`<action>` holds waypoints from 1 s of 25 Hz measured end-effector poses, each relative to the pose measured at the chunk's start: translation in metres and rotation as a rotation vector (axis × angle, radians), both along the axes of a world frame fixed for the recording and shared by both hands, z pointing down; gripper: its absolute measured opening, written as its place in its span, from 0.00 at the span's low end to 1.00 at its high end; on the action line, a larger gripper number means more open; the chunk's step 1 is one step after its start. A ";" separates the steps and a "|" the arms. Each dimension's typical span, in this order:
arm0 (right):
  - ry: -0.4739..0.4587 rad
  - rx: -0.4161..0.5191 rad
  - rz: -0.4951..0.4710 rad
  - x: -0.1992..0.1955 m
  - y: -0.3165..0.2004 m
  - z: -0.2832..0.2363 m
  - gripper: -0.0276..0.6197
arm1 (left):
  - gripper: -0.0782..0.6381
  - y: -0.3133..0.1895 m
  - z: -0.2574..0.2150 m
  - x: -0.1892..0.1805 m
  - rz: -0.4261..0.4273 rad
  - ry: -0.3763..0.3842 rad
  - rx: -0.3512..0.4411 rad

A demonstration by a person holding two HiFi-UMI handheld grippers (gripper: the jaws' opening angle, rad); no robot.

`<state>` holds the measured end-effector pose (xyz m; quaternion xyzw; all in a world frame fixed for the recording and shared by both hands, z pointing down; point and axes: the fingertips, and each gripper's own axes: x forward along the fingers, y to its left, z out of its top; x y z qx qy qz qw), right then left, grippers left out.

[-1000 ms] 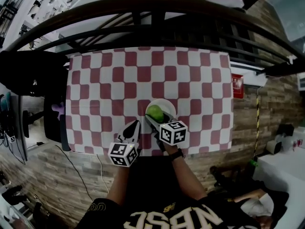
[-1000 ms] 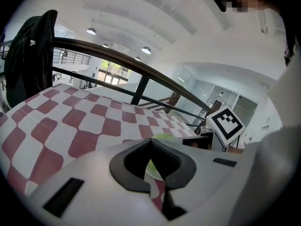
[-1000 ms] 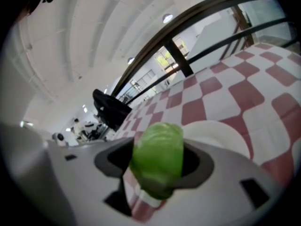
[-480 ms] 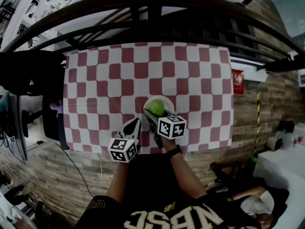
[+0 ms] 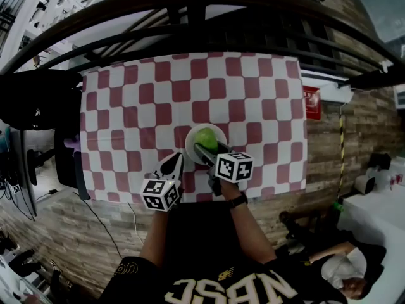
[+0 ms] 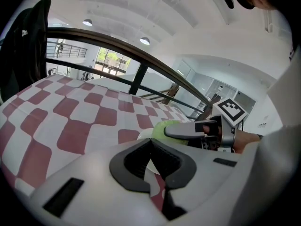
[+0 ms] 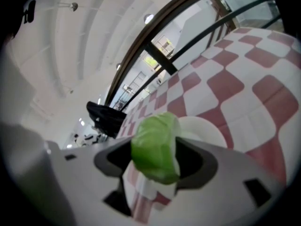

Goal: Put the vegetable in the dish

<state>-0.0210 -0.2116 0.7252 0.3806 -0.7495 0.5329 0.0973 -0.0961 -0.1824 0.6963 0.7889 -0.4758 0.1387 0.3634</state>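
- Head view: one table (image 5: 126, 106) fills the middle, covered with a cloth of red and white squares.
- One white dish (image 5: 188, 143) stands on the table, near the edge closest to the person. The dish has nothing lying flat in it that I can see.
- Two claws are in use, each with a marker cube, and both point away from the person and slant downward.
- The right claw (image 7: 157, 161) reaches over the dish. Its jaws stand wide and have just opened a little further, yet they pinch the vegetable, with a pad on each side of it.
- The left claw (image 6: 155, 166) is just beside the dish, on its left, over the cloth. Its jaws are pressed together with nothing between them.
- One green vegetable (image 5: 205, 138), round and leafy, is over the dish. I cannot tell if it touches the dish.
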 end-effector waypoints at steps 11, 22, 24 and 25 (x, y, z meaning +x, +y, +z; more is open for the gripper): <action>-0.155 -0.034 0.227 0.049 -0.002 -0.010 0.46 | 0.17 -0.001 -0.005 0.050 0.309 -0.090 0.111; -0.231 -0.089 0.211 0.056 0.001 -0.007 0.46 | 0.64 -0.017 0.015 0.115 0.931 -0.423 0.322; -0.236 -0.092 0.205 0.057 -0.001 -0.007 0.46 | 0.64 -0.018 0.016 0.122 0.982 -0.410 0.343; -0.242 -0.094 0.199 0.058 -0.001 -0.007 0.46 | 0.64 -0.018 0.016 0.123 0.995 -0.397 0.342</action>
